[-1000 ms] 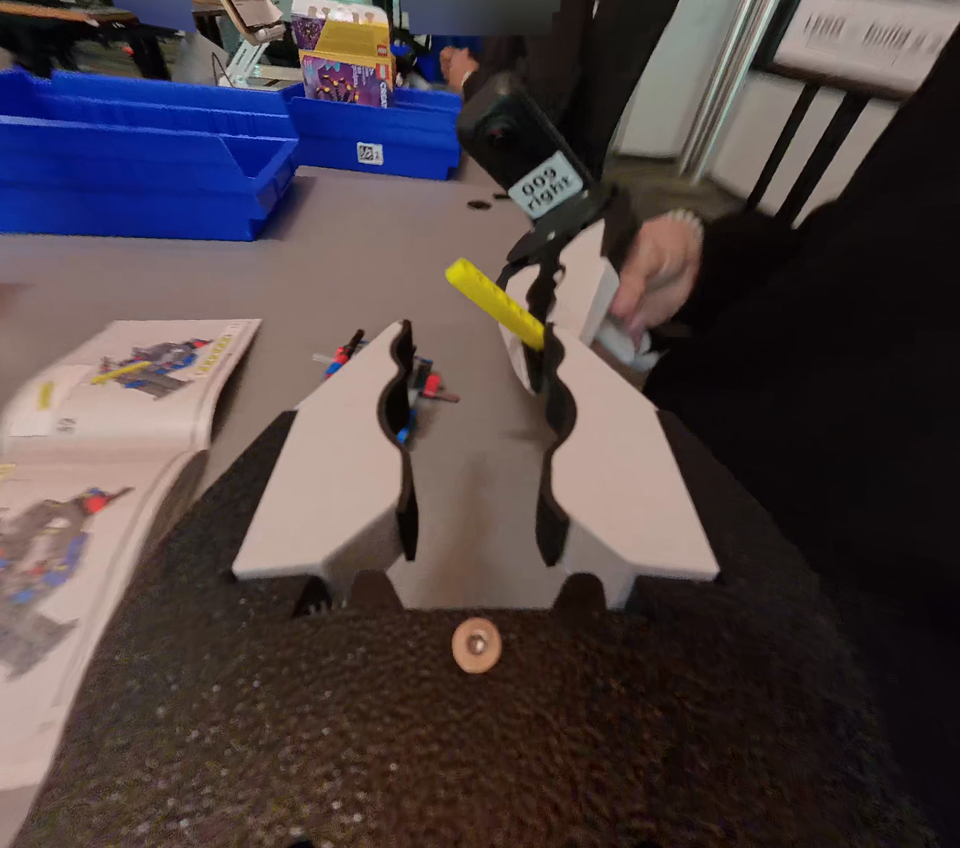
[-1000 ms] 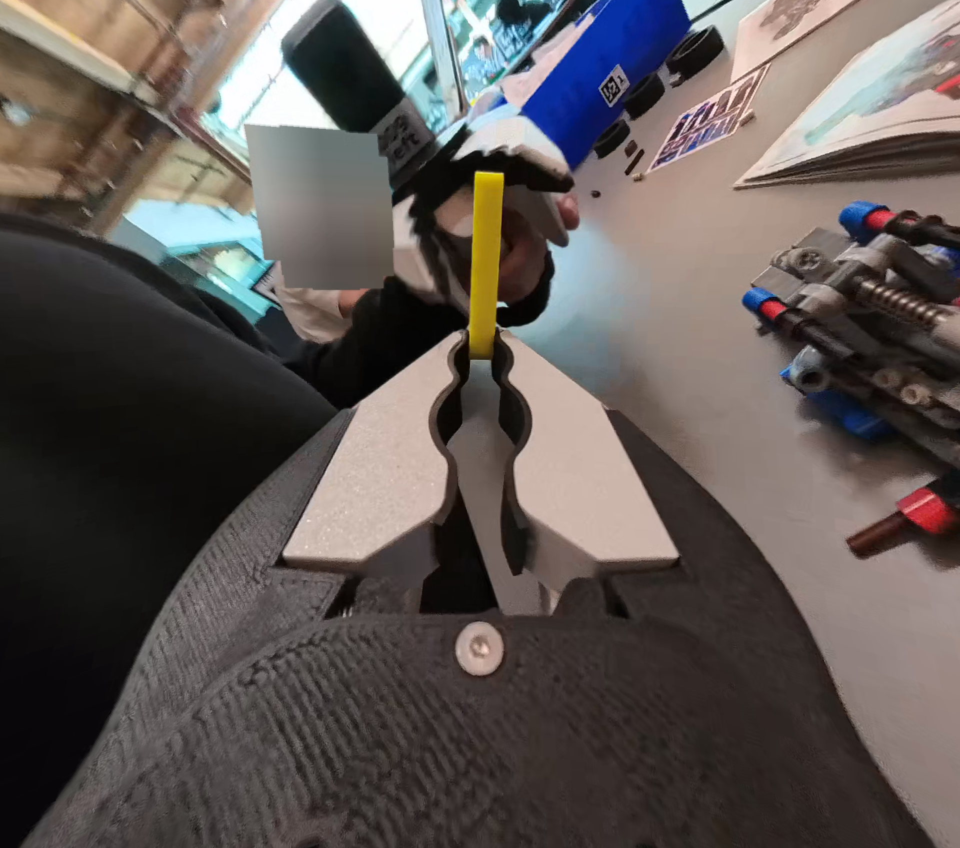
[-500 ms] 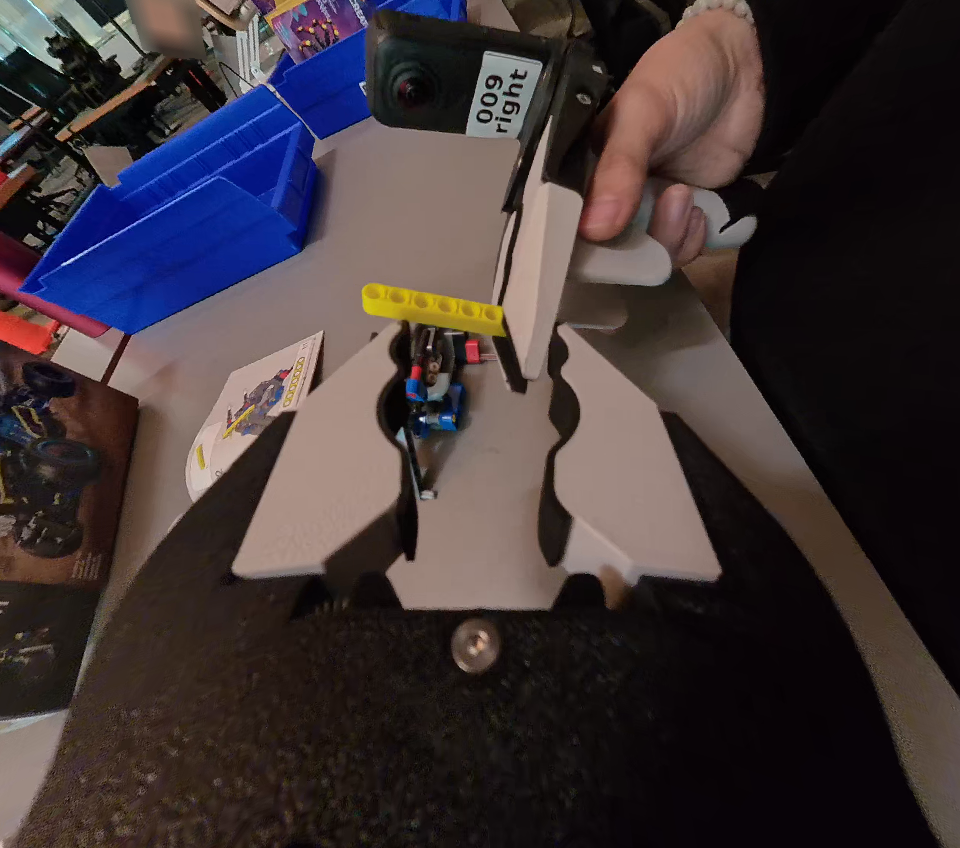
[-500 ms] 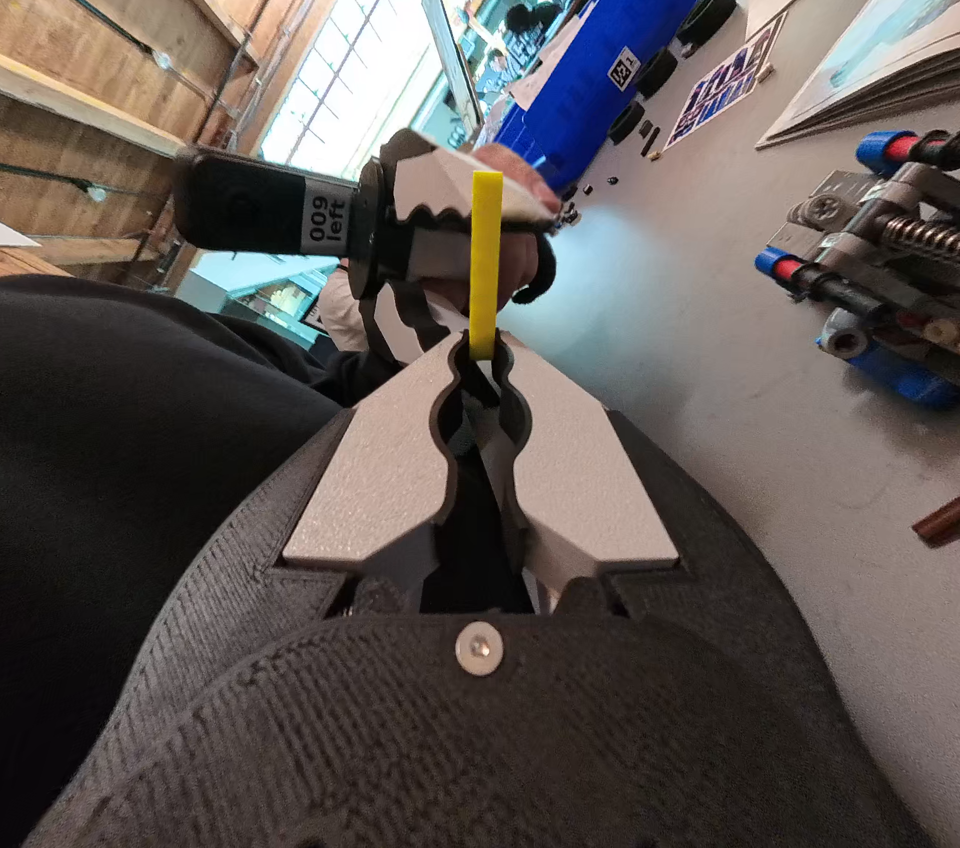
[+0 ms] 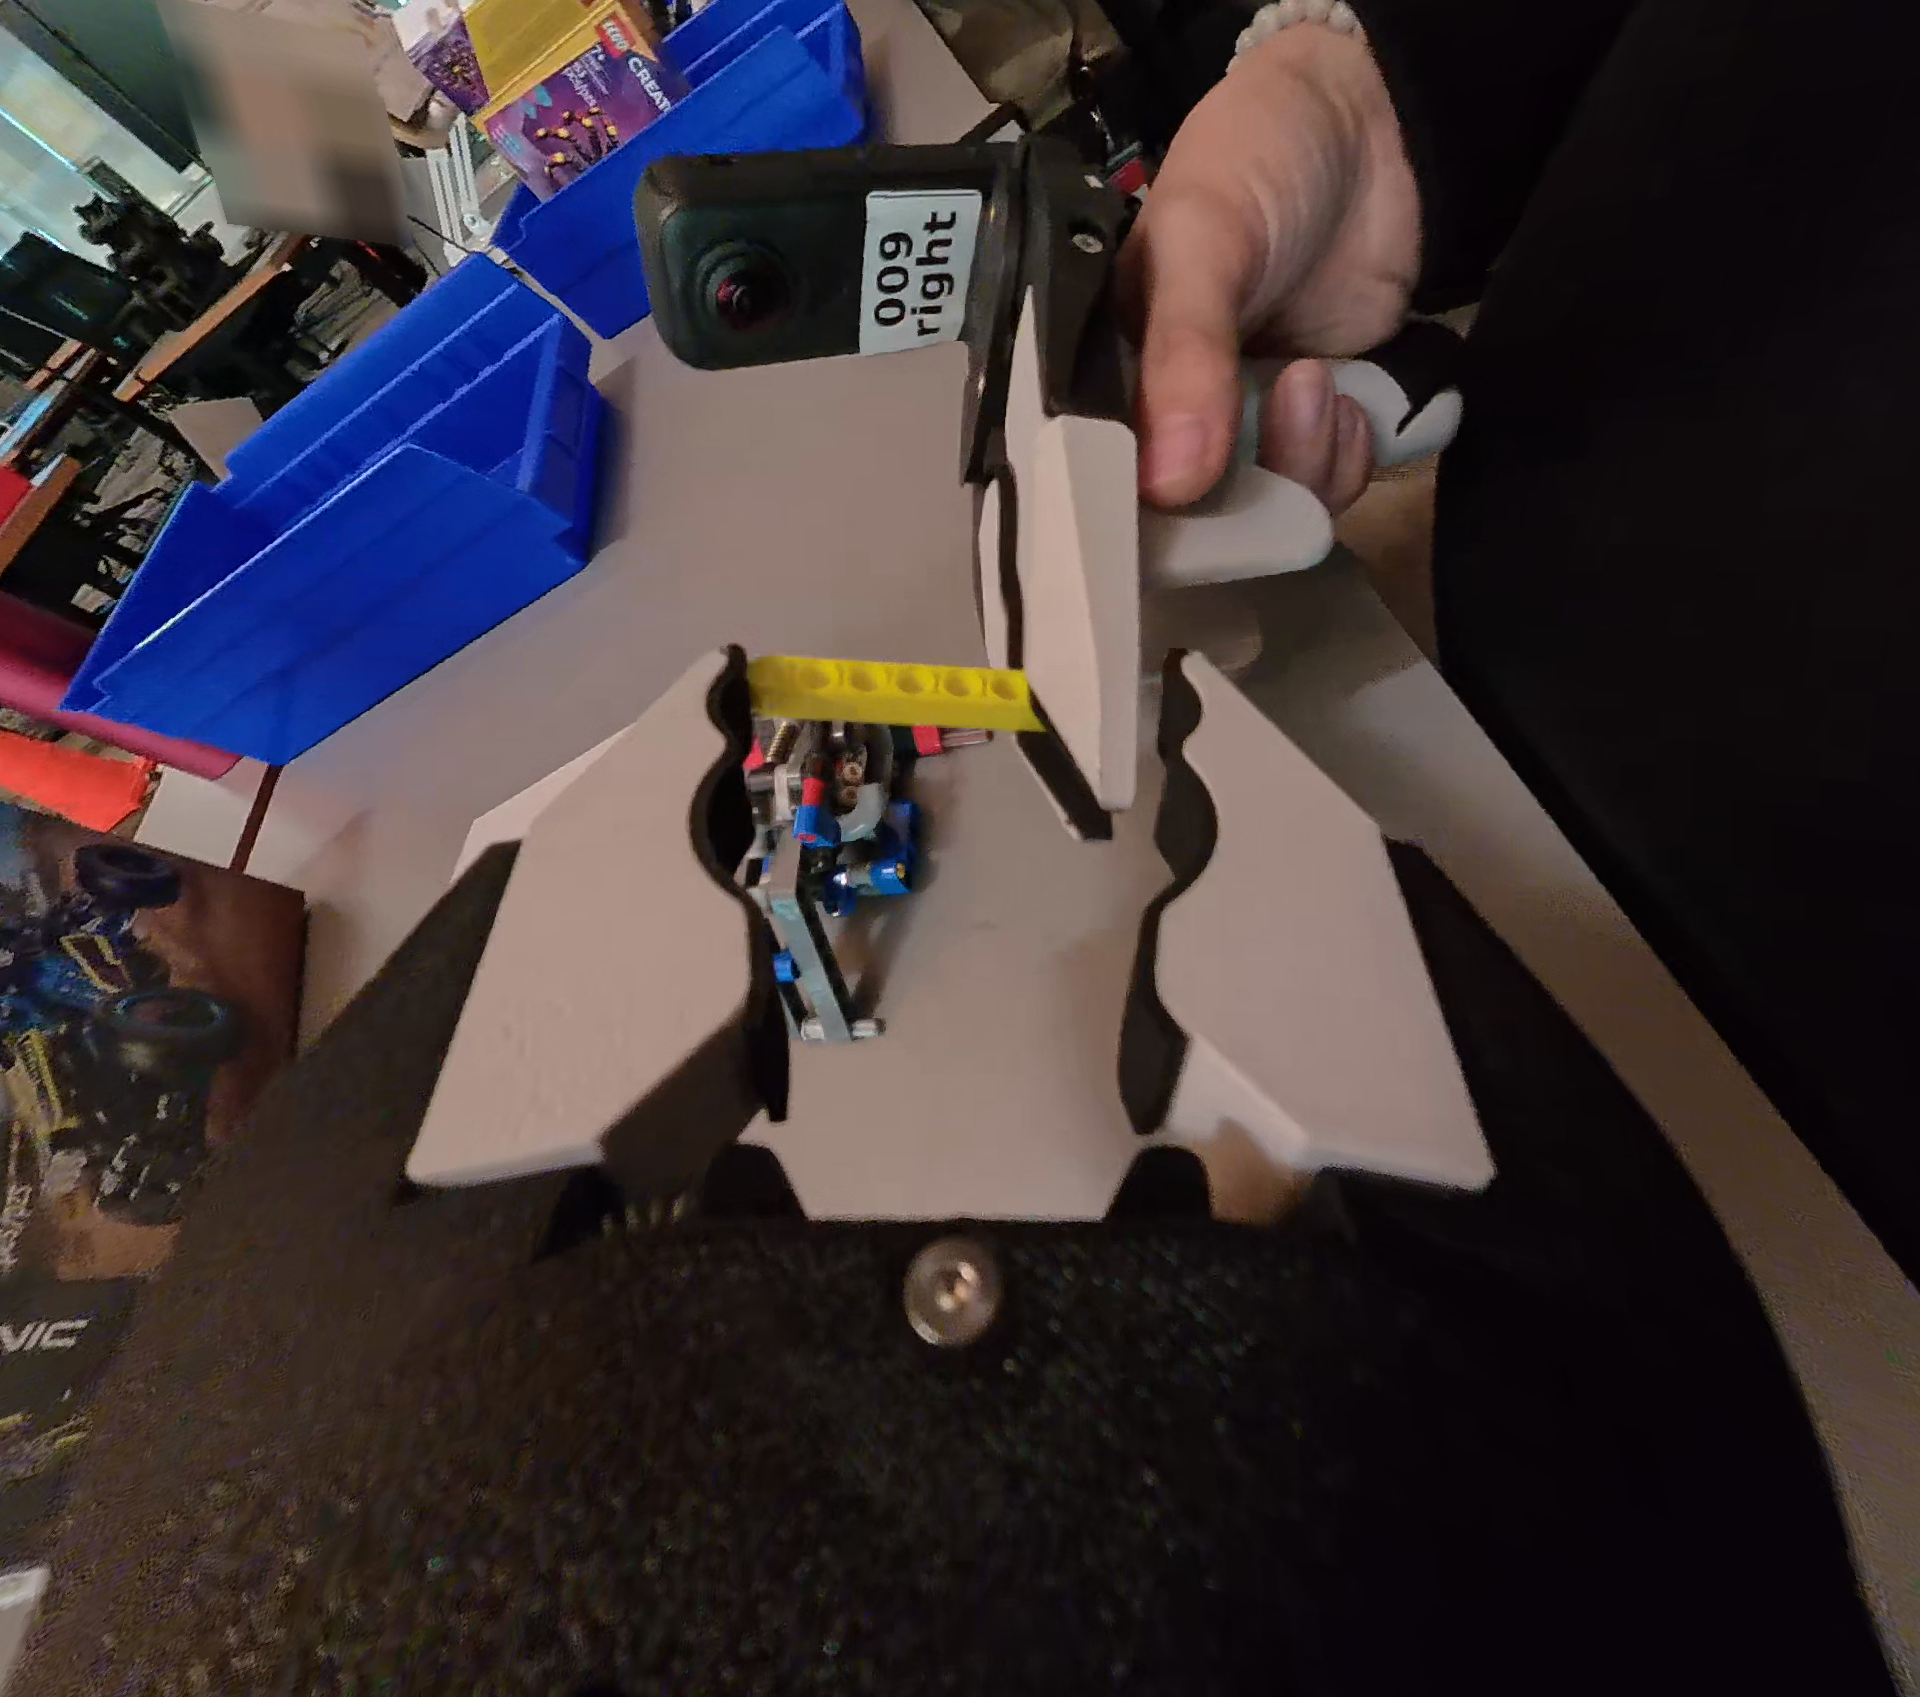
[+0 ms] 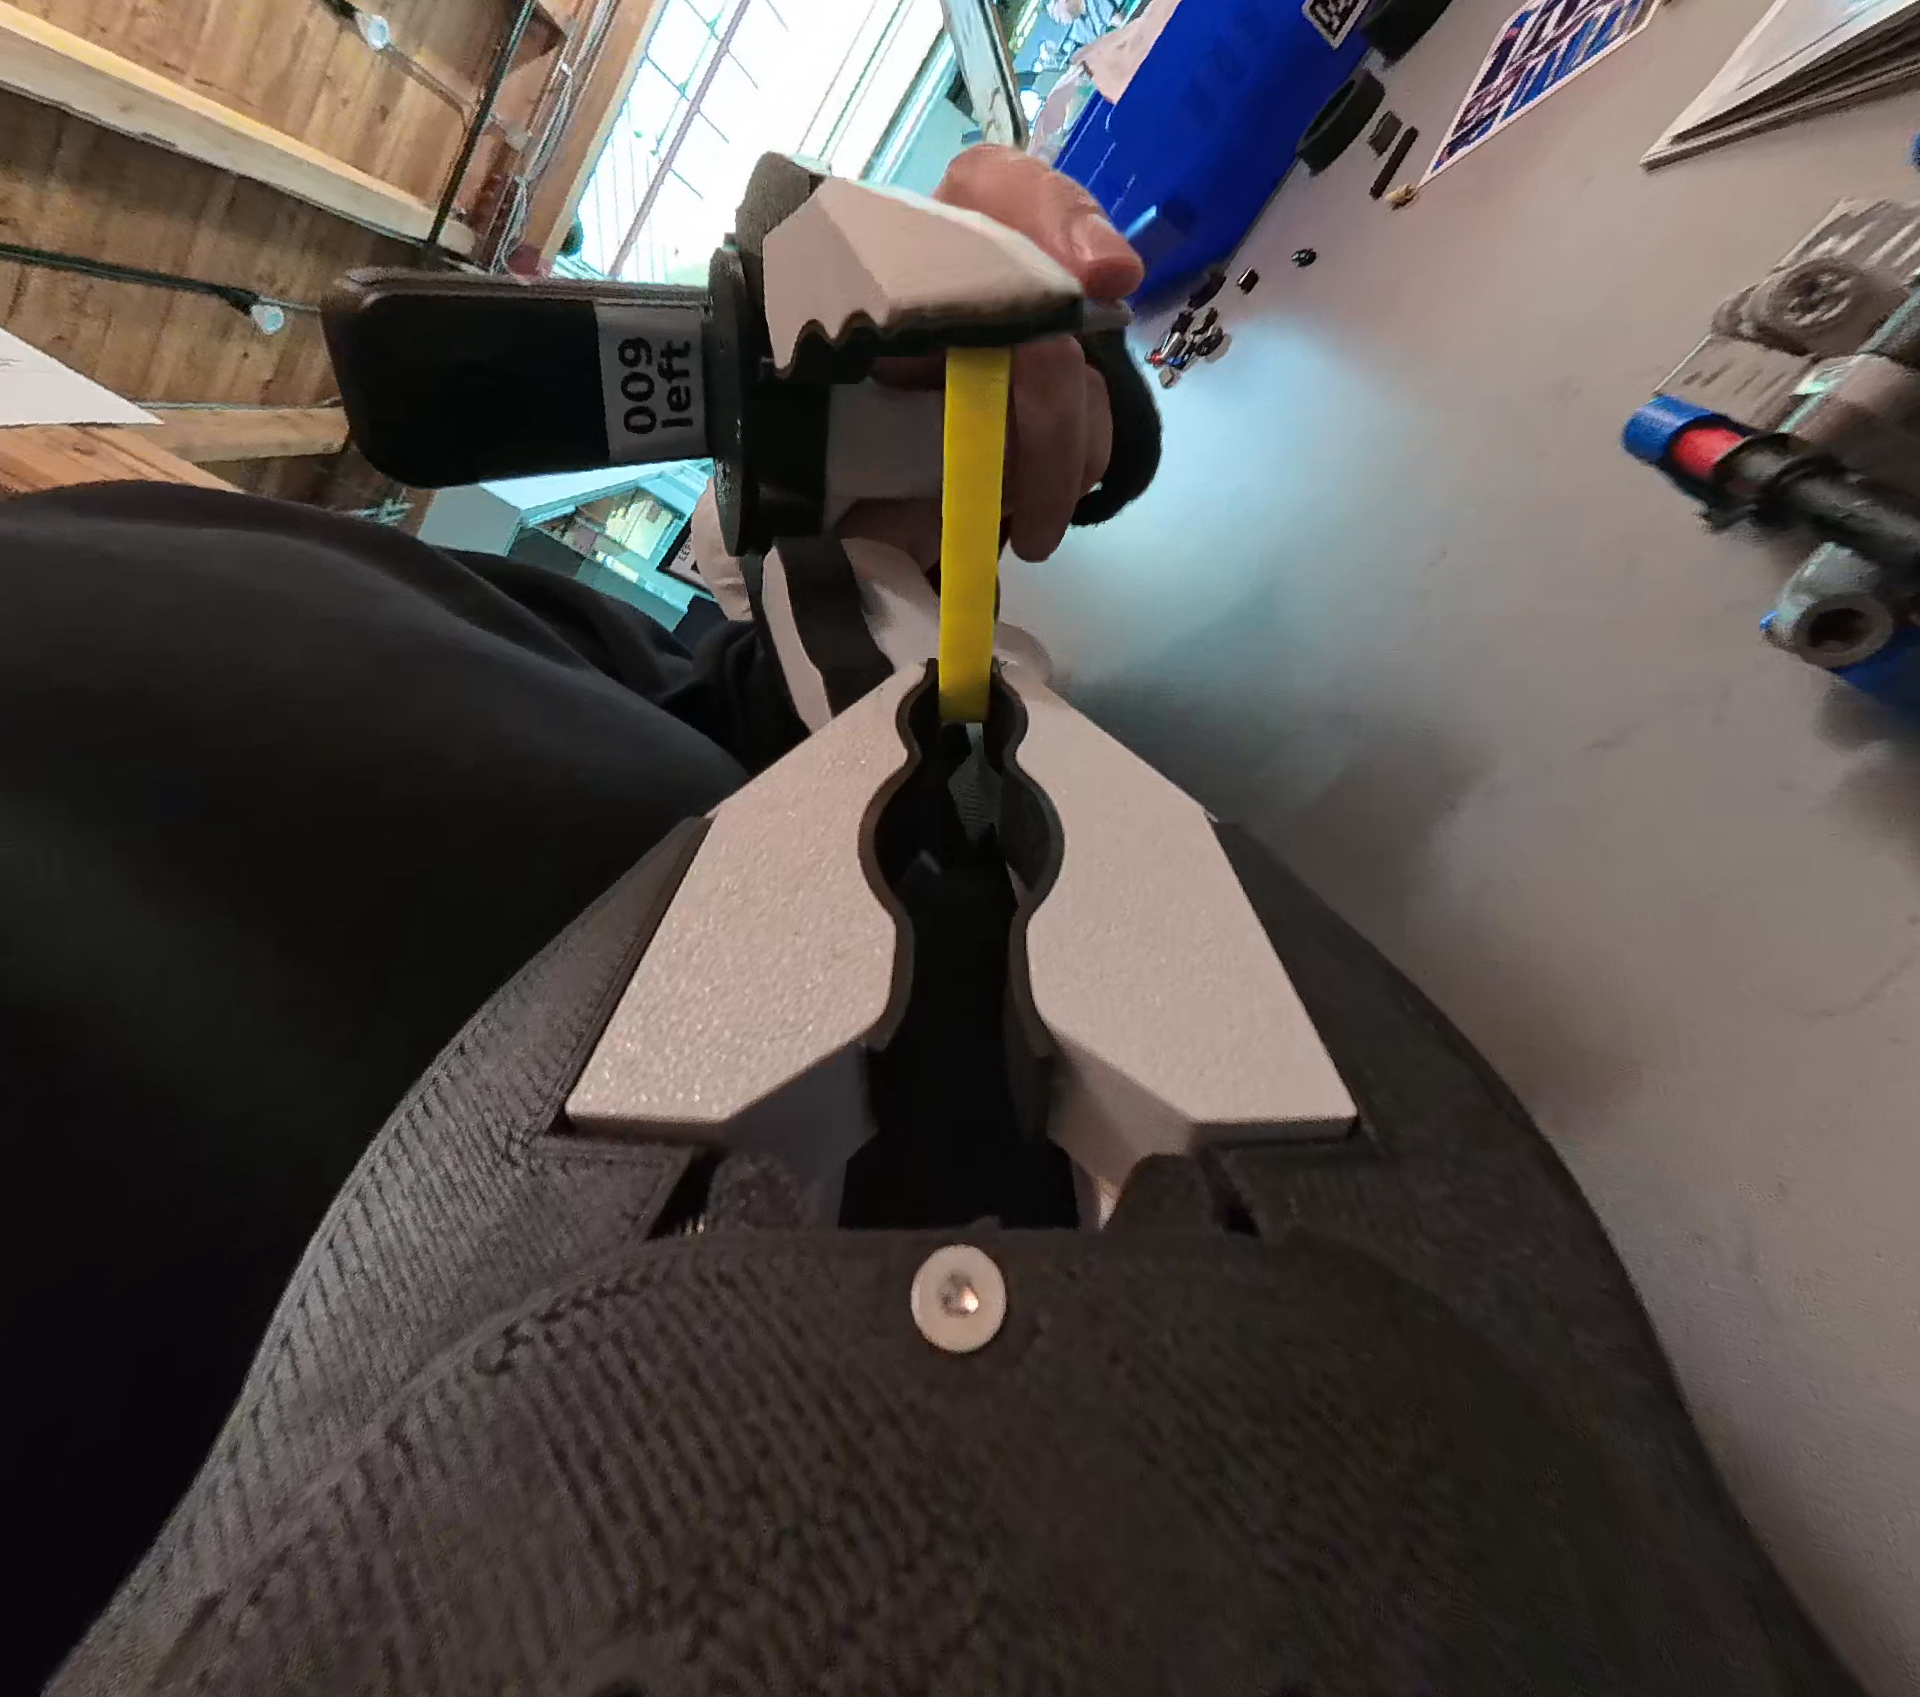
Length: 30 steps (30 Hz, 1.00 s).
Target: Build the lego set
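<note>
Grey-fingered claws [image 5: 940,681], black sleeves [image 5: 1662,297]

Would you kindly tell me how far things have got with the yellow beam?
Done: the yellow beam is off the table, pinched at one end by the right claw. In hand: the left claw stands open around its free end, not gripping. Left: the beam is not joined to the grey-and-blue assembly lying below.

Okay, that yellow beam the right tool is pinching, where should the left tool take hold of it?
Probably the free end of the yellow beam, coming side-on, one finger on each flat face. The right tool already clamps the other end, and the open left tool has one fingertip at the free end.
</note>
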Available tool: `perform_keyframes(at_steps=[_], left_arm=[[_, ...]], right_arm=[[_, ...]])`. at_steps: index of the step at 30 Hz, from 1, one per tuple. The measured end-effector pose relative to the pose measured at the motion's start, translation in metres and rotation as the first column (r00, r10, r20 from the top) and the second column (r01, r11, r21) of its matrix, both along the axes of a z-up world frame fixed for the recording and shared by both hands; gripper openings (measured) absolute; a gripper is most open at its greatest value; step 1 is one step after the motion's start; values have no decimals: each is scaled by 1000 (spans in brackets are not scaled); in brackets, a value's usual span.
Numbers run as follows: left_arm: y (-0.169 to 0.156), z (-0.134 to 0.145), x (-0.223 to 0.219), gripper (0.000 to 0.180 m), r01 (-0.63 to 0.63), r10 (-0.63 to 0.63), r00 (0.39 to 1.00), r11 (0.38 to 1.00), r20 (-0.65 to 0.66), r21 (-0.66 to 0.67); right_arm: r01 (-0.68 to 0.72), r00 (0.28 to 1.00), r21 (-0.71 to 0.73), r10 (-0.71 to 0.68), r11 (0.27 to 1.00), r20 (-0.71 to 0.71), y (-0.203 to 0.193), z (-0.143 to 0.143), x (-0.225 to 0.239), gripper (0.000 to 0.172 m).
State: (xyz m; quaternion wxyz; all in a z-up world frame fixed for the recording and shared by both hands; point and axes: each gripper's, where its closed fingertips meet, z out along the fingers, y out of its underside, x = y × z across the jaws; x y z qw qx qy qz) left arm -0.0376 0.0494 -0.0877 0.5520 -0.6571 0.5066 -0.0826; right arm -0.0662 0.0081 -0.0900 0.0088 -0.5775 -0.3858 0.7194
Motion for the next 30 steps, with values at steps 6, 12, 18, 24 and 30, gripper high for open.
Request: perform_keyframes(at_steps=[6,12,18,24,30], left_arm=[[2,0,0,70,6,-6,1000,1000,5,-1],[5,-4,-1,59,-9,9,1000,1000,0,-1],[5,-10,-1,61,3,-3,1000,1000,-2,-21],[7,-10,-4,77,15,-13,999,998,30,-55],[8,-2,-1,78,67,-62,996,995,71,-69]], right_arm=[[-19,1000,-10,19,1000,4,-2,-1,0,4],[18,1000,12,-18,1000,7,5,-4,-2,5],[-4,999,84,0,996,43,8,-12,0,5],[-24,1000,-17,24,1000,9,13,-6,3,5],[-78,995,-148,68,986,-70,9,11,3,5]])
